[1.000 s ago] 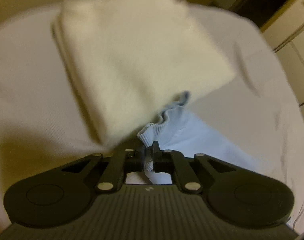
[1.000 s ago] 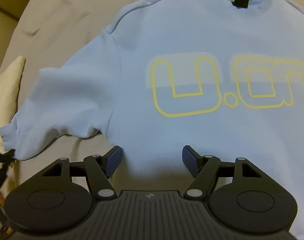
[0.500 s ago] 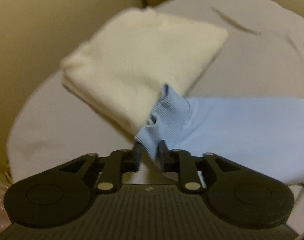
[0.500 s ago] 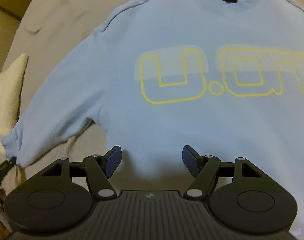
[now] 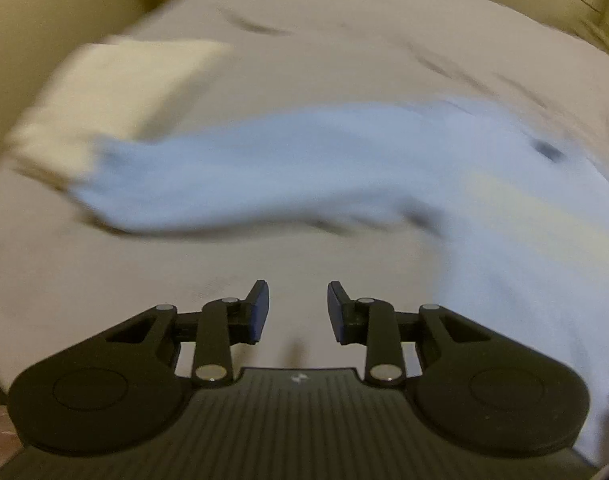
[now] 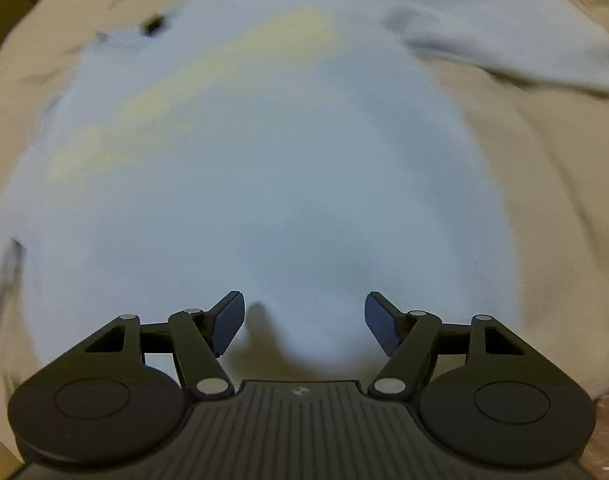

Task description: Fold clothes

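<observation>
The sweatshirt (image 6: 264, 184) is pale blue with a blurred yellow print across the chest and a small dark neck tag. The folded towel (image 5: 116, 96) is cream, the bedsheet (image 5: 344, 32) plain beige-grey.

home bedroom: bed with grey sheet (image 5: 344, 52) as work surface, folded cream towel (image 5: 116, 92), blue sweatshirt (image 6: 264, 168) laid flat.

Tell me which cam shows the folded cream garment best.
Left wrist. The folded cream garment lies at upper left on the bed sheet, blurred, with the blue sweatshirt's sleeve ending at its near edge. The right wrist view does not show it, only the sweatshirt body and sheet.
</observation>
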`<state>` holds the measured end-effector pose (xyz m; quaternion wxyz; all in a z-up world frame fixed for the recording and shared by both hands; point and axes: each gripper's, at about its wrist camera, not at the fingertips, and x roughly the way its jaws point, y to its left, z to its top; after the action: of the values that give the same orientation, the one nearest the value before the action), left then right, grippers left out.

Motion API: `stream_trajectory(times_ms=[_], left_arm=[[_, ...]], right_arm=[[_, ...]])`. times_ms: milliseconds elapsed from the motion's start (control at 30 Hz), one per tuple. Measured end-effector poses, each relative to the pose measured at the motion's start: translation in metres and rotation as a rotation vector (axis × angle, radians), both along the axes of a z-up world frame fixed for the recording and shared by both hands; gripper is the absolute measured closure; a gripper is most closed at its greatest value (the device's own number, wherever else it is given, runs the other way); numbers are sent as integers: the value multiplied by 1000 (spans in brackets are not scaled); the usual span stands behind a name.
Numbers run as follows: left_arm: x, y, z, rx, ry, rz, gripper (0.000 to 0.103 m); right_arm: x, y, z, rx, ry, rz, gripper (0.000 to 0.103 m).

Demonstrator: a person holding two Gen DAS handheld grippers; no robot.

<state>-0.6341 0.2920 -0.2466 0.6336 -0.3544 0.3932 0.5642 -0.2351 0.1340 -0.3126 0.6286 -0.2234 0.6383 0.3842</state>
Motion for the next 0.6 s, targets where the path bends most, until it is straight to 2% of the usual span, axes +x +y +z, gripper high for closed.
stream_trajectory(times_ms=[67, 100, 133, 167, 267, 367, 433, 600], left_arm=[[46, -21, -6, -55, -38, -30, 75], [66, -32, -8, -85, -64, -35, 75], [86, -42, -10, -112, -90, -38, 75], [105, -52, -11, -128, -101, -54, 75], [153, -77, -11, -112, -73, -127, 75], [189, -94, -9, -88, -75, -165, 75], [208, -98, -7, -79, -76, -164, 75], [236, -100, 2, -43, -74, -139, 74]], right_arm=[[24, -26, -10, -42, 30, 31, 37], [37, -36, -7, -13, 65, 37, 45], [49, -46, -5, 17, 100, 44, 47], [63, -56, -2, 47, 124, 44, 47], [119, -82, 18, 140, 111, -3, 47], [197, -112, 23, 195, 72, -154, 47], [254, -135, 20, 232, 57, -307, 47], [360, -177, -2, 338, 46, -669, 45]])
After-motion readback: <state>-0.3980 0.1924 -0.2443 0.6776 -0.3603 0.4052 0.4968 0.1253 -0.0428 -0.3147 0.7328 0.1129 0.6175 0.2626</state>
